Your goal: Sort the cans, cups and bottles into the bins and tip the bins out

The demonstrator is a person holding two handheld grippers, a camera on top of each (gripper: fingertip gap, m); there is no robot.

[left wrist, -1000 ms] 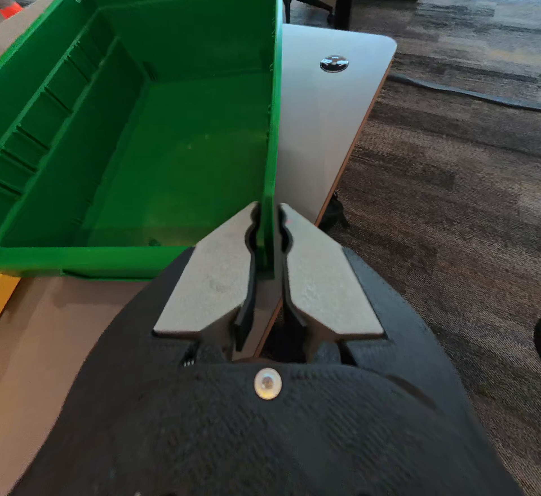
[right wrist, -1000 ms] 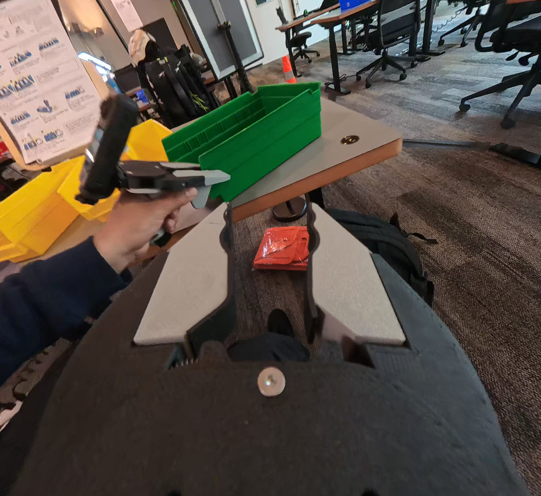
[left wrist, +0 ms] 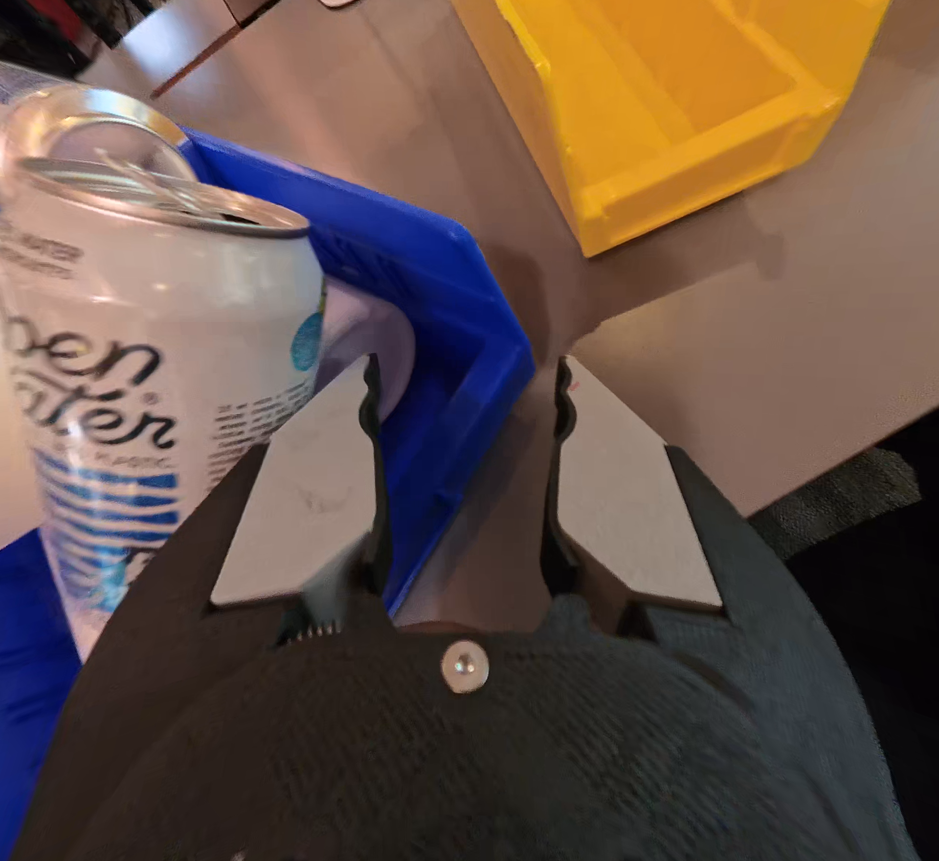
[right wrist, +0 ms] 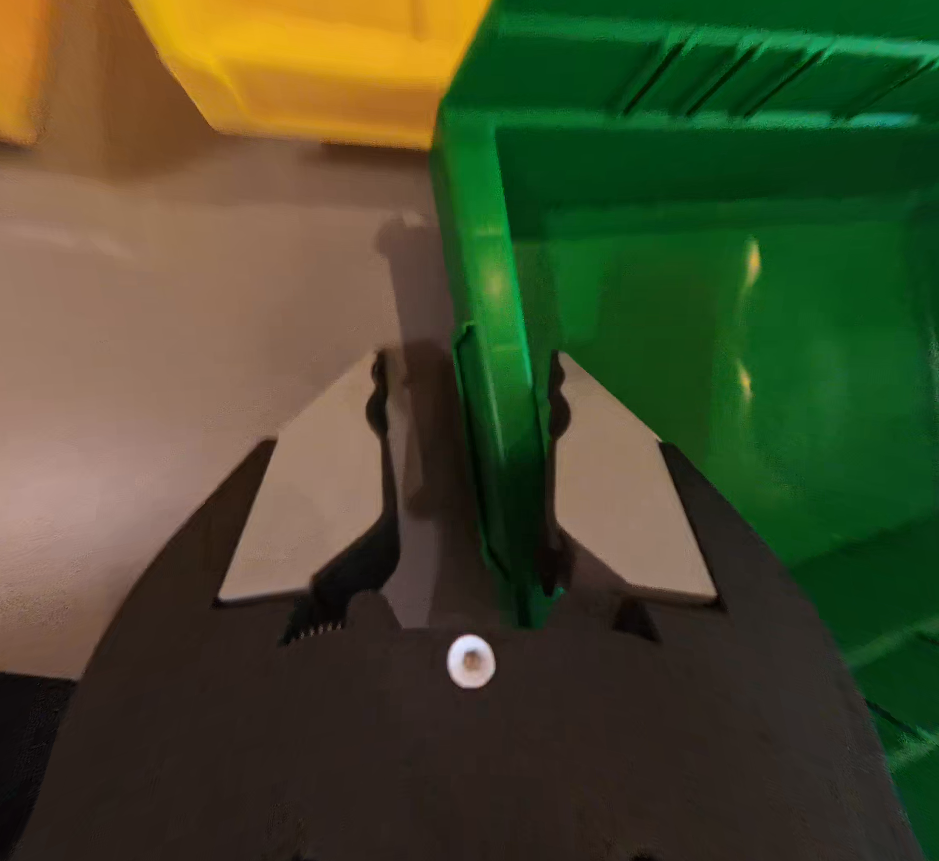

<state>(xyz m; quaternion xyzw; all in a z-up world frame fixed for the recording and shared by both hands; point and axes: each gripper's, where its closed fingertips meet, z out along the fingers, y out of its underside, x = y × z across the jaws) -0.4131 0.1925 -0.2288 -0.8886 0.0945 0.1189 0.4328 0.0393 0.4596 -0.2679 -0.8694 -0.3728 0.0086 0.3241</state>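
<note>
My left gripper (left wrist: 465, 369) is open. Its fingers stand either side of the near corner of a blue bin (left wrist: 447, 298), the left finger inside and the right one outside. A white can (left wrist: 152, 328) stands upright in the blue bin at the left, and a second can (left wrist: 96, 110) shows behind it. My right gripper (right wrist: 466, 364) is open around the upright side wall of the empty green bin (right wrist: 711, 277). The wall lies close to the right finger; the jaws are not closed on it.
A yellow bin (left wrist: 686, 74) stands on the brown table (left wrist: 711, 328) beyond the blue bin. In the right wrist view a yellow bin (right wrist: 315, 23) sits behind the green one, on the table (right wrist: 178, 328). The table edge (left wrist: 813, 470) runs at the right over dark floor.
My left gripper has let go of the green bin wall, opened and moved to the blue bin's corner. My right gripper has moved from over the floor to the green bin's wall and opened wider.
</note>
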